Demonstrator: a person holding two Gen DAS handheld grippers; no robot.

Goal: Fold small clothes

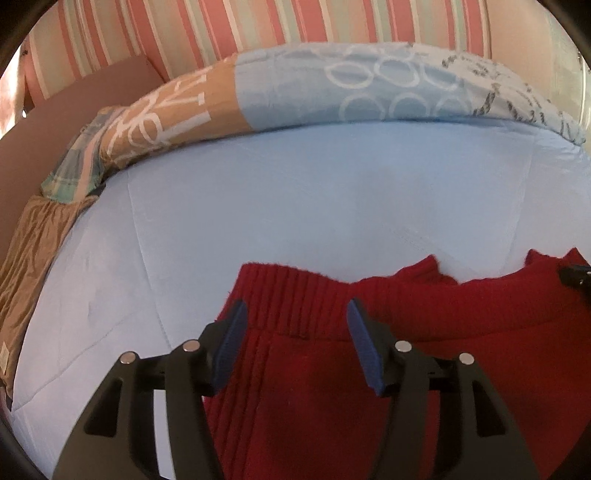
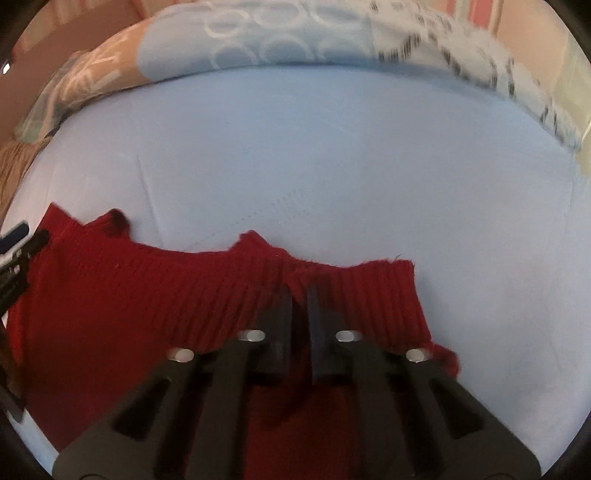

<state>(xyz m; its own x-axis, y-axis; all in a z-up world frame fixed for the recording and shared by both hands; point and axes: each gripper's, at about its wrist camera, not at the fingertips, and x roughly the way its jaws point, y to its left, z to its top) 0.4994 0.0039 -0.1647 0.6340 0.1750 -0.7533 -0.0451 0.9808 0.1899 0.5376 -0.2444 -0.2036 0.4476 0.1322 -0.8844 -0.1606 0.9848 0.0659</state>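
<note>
While the red knit garment (image 1: 369,350) lies spread on the pale blue bed sheet (image 1: 258,206), both tongs hang over its ribbed edge. The left tongs (image 1: 295,314) stand parted over the ribbed band (image 1: 291,291) at the garment's left corner, blue pads (image 1: 231,354) clear of the wool with nothing pinched between them. The right tongs (image 2: 300,295) are clenched together over the ribbing near the right corner; blur hides whether any wool is actually caught between the tips, so I cannot tell if they grip it or merely press on top.

Judging by the look, this piece is a soft, fairly thick knit: light, limp, stretchy, and not slippery, so it should cling a little to the sheet and sag wherever it is unsupported. The ribbed band looks the firmest part and probably the best place to take hold, one corner for each of the tongs, pinching through the full thickness so the layers lift together. A shallow bite risks snagging only a few loops and pulling the knit out of shape.

Beyond the sheet, a patterned quilt (image 1: 369,85) lies rolled along the far side, beneath a striped cushion (image 1: 221,26).
</note>
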